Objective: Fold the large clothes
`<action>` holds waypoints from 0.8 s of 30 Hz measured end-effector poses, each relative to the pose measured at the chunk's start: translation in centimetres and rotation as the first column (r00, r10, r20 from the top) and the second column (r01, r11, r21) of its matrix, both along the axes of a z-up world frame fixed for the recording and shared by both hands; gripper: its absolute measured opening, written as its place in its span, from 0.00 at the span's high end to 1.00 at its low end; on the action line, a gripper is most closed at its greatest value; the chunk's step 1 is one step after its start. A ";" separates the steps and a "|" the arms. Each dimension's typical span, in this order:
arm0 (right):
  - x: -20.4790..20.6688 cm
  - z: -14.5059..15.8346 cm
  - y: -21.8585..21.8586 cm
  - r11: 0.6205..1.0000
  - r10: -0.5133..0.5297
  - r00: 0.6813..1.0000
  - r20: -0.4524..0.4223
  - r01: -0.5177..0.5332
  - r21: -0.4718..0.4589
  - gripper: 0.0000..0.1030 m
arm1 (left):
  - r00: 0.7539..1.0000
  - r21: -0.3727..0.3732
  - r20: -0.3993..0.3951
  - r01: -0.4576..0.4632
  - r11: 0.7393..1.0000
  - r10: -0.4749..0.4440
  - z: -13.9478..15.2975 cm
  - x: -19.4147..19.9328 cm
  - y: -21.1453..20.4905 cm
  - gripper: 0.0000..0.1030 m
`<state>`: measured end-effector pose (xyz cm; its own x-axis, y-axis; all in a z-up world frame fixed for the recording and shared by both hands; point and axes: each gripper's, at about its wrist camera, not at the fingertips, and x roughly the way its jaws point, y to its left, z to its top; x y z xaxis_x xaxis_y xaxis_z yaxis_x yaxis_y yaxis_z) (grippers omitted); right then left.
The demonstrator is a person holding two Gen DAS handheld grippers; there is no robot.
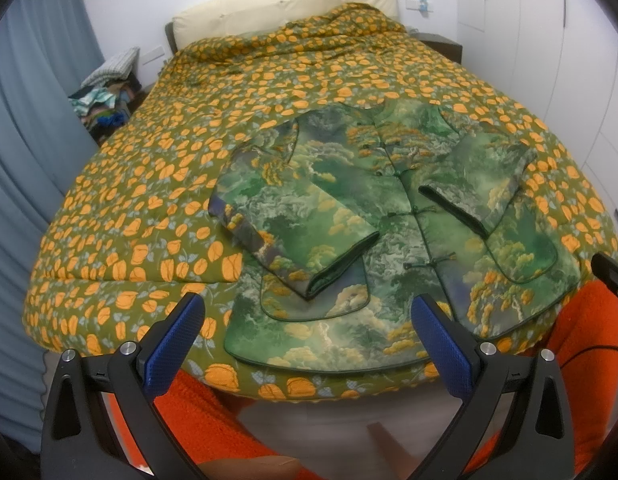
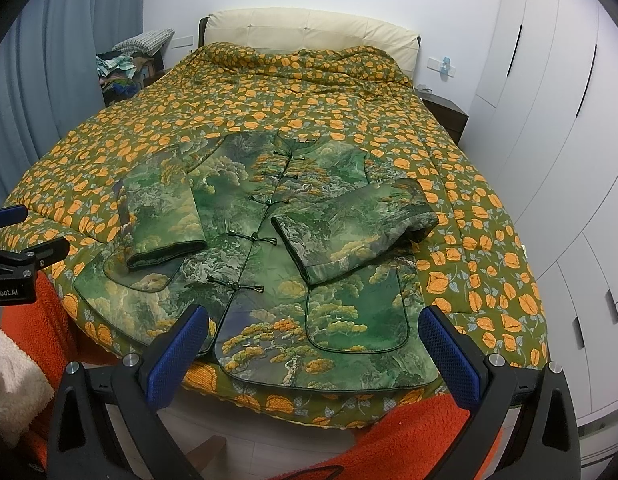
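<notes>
Bedroom scene, two wrist views. Bed (image 2: 389, 92) covered by an olive quilt (image 1: 157, 184) printed with orange flowers; a cream padded headboard (image 2: 309, 28) stands at 12 o'clock against a white wall. Blue curtains (image 2: 61, 60) hang at 9 to 10 o'clock, white wardrobe doors (image 2: 549, 140) at 3 o'clock. One green landscape-print jacket (image 2: 245, 208) lies front-up on the quilt near the foot edge, collar toward 12 o'clock, hem toward 6 o'clock, closed down the middle by knotted frog fasteners. Both of its two sleeves are folded inward across the chest: left sleeve (image 2: 165, 216) at 9 o'clock of the placket, right sleeve (image 2: 353, 232) at 3 o'clock.

Left gripper (image 1: 309, 320) hangs above the hem with its blue-padded tongs spread wide, pinching nothing; right gripper (image 2: 315, 330) likewise, tongs spread over the hem, clear of the cloth.

View differences: the right wrist view alone shows the wardrobe handles and a dark nightstand (image 2: 445, 112) fully at 2 o'clock, plus the other gripper's body at 9 o'clock. The left wrist view shows the clothes pile (image 1: 105, 96) at 10 o'clock more closely, and pale floor below the bed edge. Orange fleece (image 2: 409, 432) appears at 6 o'clock in both.

Counts: one jacket, two folded sleeves, two patch pockets, two grippers, one bed.
</notes>
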<state>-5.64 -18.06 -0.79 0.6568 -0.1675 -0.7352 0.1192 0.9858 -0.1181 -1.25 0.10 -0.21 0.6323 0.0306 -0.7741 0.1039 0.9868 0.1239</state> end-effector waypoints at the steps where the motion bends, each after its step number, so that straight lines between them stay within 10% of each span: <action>1: 0.0 0.0 0.1 1.000 0.000 1.000 0.000 0.000 -0.001 0.00 | 1.000 0.000 0.000 0.001 1.000 -0.001 0.0 0.0 0.0 0.00; 24: 0.2 -0.2 0.3 1.000 -0.001 1.000 -0.008 0.001 0.002 0.00 | 1.000 0.007 -0.011 0.001 1.000 -0.001 -0.5 -0.4 0.3 0.00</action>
